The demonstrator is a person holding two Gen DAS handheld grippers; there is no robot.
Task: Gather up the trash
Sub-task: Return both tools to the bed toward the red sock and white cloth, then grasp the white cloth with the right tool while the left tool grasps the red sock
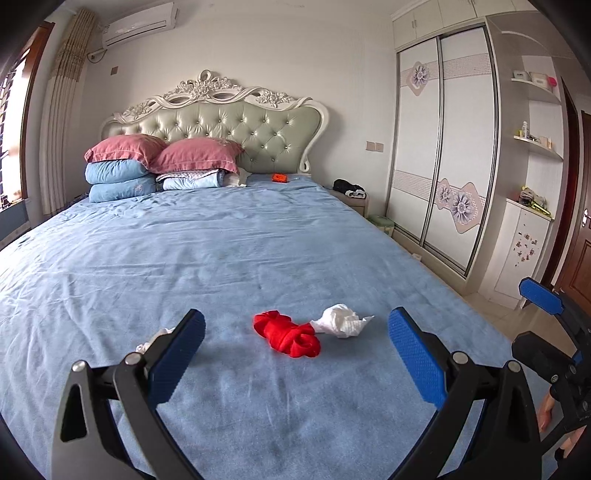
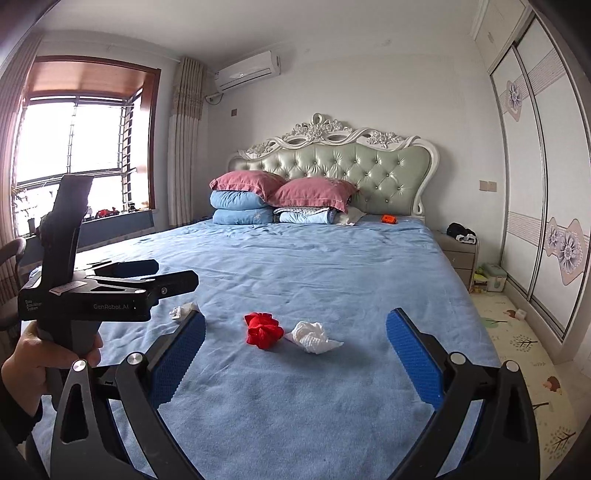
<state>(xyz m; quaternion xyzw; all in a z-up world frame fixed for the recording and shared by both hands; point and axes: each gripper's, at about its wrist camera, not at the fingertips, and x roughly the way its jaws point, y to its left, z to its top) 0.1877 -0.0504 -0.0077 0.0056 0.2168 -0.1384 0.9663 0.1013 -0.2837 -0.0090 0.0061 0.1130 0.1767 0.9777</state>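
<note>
Up close in each wrist view, 2 blue-padded fingers spread wide apart with nothing between them. So the left gripper [image 1: 296,334] is fully spread and empty, hovering above the foot of the bed [image 1: 184,258], and the right gripper [image 2: 295,334] is equally wide and empty, hovering just beside it. From the right wrist view, the left gripper's black body shows at the left edge, gripped by 1 hand [image 2: 40,363] around its handle.

Just ahead of the fingers, 3 small things lie on the blue bedsheet. 1 crumpled white tissue [image 1: 341,320] sits right of centre, its edge touching or almost touching 1 bunched red cloth [image 1: 287,334] beside it. A 2nd, smaller white tissue wad [image 2: 183,310] lies apart to the left; in the left wrist view it is half hidden behind the left finger. That makes 2 pieces of white paper trash and 1 red item, all near the foot of the bed.

Farther up, at the head of the bed, 2 pink pillows [image 1: 162,151] rest on folded blue quilts, in front of 1 tufted green headboard [image 1: 229,125] with a white carved frame. 1 small orange object [image 1: 280,178] lies on the sheet near the headboard. On the right stands 1 white sliding-door wardrobe [image 1: 443,147]; 1 air conditioner [image 1: 138,24] hangs high on the wall; 1 window [image 2: 74,140] is at the left.
</note>
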